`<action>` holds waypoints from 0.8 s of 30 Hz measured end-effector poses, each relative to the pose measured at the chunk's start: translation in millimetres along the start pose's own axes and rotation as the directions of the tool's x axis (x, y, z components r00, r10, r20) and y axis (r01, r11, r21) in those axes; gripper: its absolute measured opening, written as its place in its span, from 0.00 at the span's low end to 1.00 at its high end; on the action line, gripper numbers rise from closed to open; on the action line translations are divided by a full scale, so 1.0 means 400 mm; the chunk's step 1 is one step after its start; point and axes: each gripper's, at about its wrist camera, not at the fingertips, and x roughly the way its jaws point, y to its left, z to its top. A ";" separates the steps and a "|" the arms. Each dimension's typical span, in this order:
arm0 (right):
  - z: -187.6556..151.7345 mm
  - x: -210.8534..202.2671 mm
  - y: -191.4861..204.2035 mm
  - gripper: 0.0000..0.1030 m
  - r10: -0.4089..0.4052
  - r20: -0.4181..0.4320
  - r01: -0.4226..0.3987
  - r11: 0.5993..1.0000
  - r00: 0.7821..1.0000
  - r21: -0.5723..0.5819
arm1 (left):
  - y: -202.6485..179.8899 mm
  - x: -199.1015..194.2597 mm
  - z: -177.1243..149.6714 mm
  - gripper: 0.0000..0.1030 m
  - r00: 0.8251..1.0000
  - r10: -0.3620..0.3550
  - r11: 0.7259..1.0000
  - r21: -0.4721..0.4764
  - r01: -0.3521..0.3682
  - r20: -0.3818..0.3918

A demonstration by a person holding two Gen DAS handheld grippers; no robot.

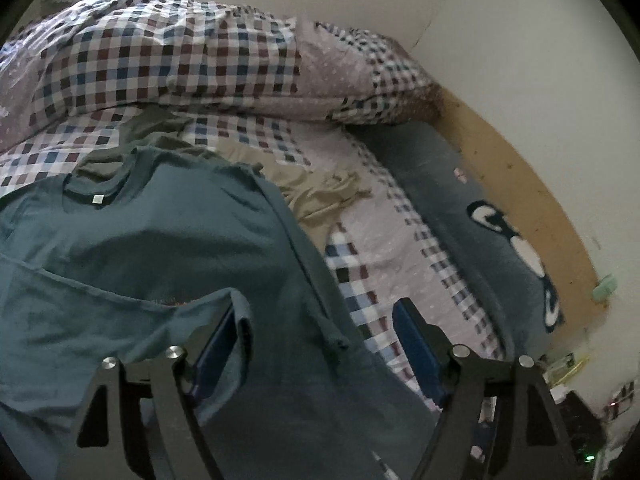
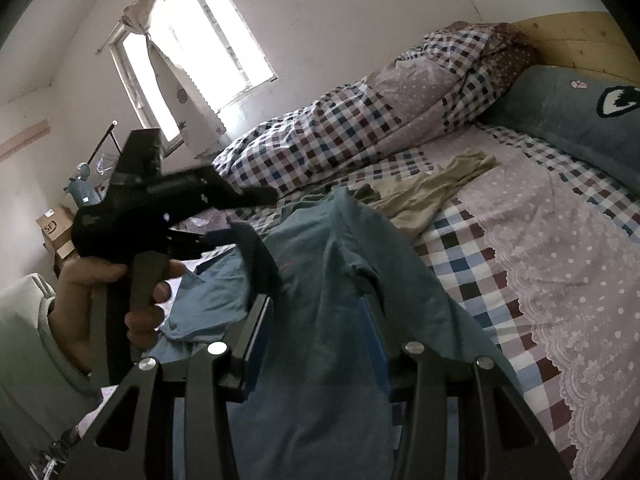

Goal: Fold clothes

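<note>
A teal T-shirt lies on the bed, its collar with a white label toward the far left. My left gripper stands wide open over it. One sleeve hem drapes against the left blue pad, and the right pad hangs over the sheet without touching cloth. In the right wrist view the same T-shirt runs up between the jaws of my right gripper. Those jaws stand apart and the cloth lies loosely in the gap. A hand holds the left gripper to the left, jaws spread above the shirt.
A beige garment lies crumpled beyond the shirt on the checked sheet. A rolled checked quilt lies along the far side. A blue pillow rests against the wooden headboard. A window and a cardboard box are at the left.
</note>
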 end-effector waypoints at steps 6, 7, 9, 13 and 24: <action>-0.005 0.022 0.020 0.47 0.013 -0.011 -0.013 1.000 1.000 -0.001 | -0.018 -0.001 0.006 0.81 0.996 -0.070 0.997 0.017 0.071 -0.063; -0.006 0.027 0.025 0.47 0.016 -0.014 -0.016 1.000 1.000 -0.003 | -0.026 0.007 0.004 0.81 0.994 -0.072 0.997 0.027 0.074 -0.086; -0.011 0.040 0.036 0.47 0.024 -0.024 -0.024 1.000 0.999 -0.010 | -0.041 0.034 -0.004 0.81 0.986 -0.064 0.996 0.054 0.073 -0.154; -0.022 0.068 0.047 0.47 0.035 -0.047 -0.035 0.999 0.998 -0.015 | -0.067 0.103 -0.032 0.81 0.962 0.000 0.991 0.130 0.037 -0.273; -0.037 0.082 -0.005 0.47 0.011 -0.065 -0.010 1.000 0.998 0.017 | -0.053 0.169 -0.052 0.81 0.966 0.001 0.994 0.103 0.026 -0.257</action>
